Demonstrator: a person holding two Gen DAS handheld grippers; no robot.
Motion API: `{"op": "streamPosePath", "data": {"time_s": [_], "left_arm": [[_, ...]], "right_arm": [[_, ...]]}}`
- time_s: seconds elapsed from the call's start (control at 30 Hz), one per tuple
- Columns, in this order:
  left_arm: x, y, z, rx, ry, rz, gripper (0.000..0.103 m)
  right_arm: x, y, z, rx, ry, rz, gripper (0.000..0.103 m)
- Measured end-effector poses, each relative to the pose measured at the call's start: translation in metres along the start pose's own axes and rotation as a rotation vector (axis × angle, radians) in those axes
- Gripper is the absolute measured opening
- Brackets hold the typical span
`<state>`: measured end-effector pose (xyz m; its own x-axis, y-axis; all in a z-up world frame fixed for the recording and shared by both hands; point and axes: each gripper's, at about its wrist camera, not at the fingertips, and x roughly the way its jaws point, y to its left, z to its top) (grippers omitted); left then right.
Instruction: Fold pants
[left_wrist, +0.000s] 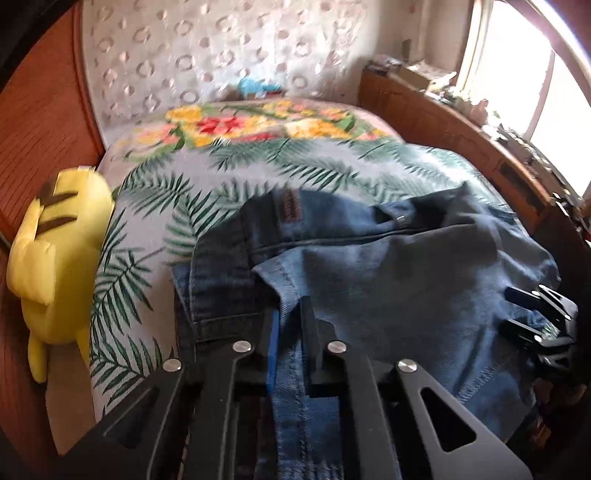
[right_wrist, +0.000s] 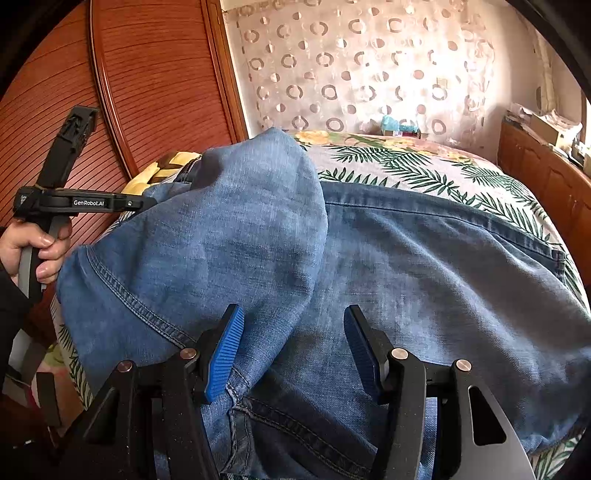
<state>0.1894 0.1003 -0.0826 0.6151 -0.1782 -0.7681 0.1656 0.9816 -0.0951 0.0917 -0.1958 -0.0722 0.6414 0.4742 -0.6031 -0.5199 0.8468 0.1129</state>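
We found the jeans spread on the bed, one part folded over. Left gripper was clamped on denim; right gripper gaped wide, holding nothing.

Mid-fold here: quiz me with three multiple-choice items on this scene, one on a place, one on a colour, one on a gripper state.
1. The yellow plush toy lies where?
A. at the bed's left edge
B. on the jeans
C. on the windowsill

2. The right gripper pads are:
A. red
B. blue
C. white

3. The left gripper is:
A. wide open, off the jeans
B. shut on the jeans
C. out of view

Answers: 1 A, it sits beside the leaf-print bedspread. 2 B, ribbed blue pads show. 3 B, denim is pinched between its fingers.
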Motion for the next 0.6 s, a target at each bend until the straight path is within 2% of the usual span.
{"op": "streamPosePath", "data": {"time_s": [0.2,0.3,0.47,0.6], "left_arm": [[-0.047,0.010,0.022,-0.023,-0.144,0.067,0.007],[-0.062,0.018,0.034,-0.034,-0.179,0.089,0.007],[-0.070,0.035,0.043,-0.053,-0.196,0.129,0.007],[-0.058,0.039,0.034,-0.058,-0.136,0.118,0.009]], "right_arm": [[-0.005,-0.003,-0.003,0.005,-0.026,-0.004,0.058],[-0.006,-0.002,-0.006,0.001,-0.036,-0.003,0.058],[-0.006,-0.005,-0.009,0.003,-0.042,0.001,0.058],[-0.004,-0.008,-0.009,0.003,-0.039,0.003,0.058]]}}
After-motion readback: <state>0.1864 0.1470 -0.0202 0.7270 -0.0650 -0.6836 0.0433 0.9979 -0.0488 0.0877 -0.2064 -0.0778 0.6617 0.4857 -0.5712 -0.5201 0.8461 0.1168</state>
